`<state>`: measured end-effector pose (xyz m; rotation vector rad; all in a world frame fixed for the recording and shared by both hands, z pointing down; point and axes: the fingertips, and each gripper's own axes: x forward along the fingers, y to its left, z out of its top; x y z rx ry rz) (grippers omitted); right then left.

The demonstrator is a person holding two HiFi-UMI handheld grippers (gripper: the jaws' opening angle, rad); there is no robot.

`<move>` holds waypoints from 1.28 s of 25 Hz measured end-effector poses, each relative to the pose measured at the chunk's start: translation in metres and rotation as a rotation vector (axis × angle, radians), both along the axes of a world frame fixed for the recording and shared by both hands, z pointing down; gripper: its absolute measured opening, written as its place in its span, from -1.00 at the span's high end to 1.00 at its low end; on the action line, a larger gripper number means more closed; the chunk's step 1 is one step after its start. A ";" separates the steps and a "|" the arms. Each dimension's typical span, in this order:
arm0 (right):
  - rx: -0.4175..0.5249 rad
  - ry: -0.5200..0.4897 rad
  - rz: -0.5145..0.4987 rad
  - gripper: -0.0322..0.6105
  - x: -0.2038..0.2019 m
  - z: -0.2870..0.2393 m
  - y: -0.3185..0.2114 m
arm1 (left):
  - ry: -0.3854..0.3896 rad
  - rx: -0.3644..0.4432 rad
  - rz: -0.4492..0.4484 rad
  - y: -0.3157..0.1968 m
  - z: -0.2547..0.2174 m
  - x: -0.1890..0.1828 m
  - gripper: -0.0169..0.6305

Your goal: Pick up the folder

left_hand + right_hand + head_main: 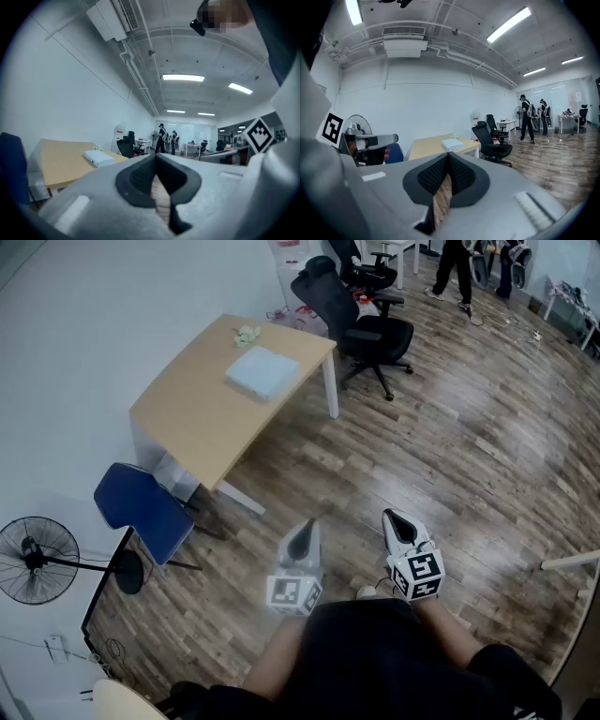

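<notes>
The folder is a pale blue-white flat pack lying on the far part of a light wooden table. It also shows small in the left gripper view as the folder and in the right gripper view as the folder. My left gripper and right gripper hang over the wood floor near my body, well short of the table. Both are shut with nothing between the jaws. In its own view the left gripper points level at the room; the right gripper tilts slightly down.
A blue chair stands at the table's near corner, and a floor fan at the left wall. A black office chair sits beyond the table's right end. Two people stand far off. Open wood floor lies to the right.
</notes>
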<state>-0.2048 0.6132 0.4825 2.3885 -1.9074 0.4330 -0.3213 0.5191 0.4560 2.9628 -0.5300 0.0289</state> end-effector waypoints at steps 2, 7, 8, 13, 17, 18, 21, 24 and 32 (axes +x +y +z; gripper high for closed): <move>0.030 -0.005 0.009 0.90 0.009 -0.006 0.004 | 0.005 0.013 0.001 0.000 -0.005 0.007 0.95; 0.072 -0.063 0.040 0.90 0.037 -0.002 0.019 | 0.008 0.008 -0.013 0.005 -0.004 0.023 0.94; 0.066 -0.067 0.042 0.90 0.042 0.002 0.022 | 0.018 0.008 -0.013 0.008 -0.005 0.028 0.95; 0.042 -0.050 0.044 0.90 0.063 0.011 0.027 | -0.037 -0.003 0.019 0.014 0.012 0.053 0.94; 0.036 -0.022 0.069 0.90 0.089 0.013 0.016 | -0.037 -0.014 0.065 0.004 0.019 0.086 0.94; 0.035 -0.028 0.072 0.90 0.095 0.014 0.011 | -0.036 -0.015 0.077 -0.001 0.021 0.094 0.94; 0.026 -0.029 0.079 0.90 0.113 0.013 -0.003 | -0.039 -0.032 0.106 -0.015 0.030 0.120 0.94; 0.006 -0.028 0.095 0.90 0.137 0.016 -0.025 | -0.042 -0.042 0.126 -0.041 0.037 0.151 0.94; -0.018 -0.029 0.163 0.90 0.232 0.023 -0.126 | -0.045 -0.024 0.162 -0.144 0.031 0.243 0.94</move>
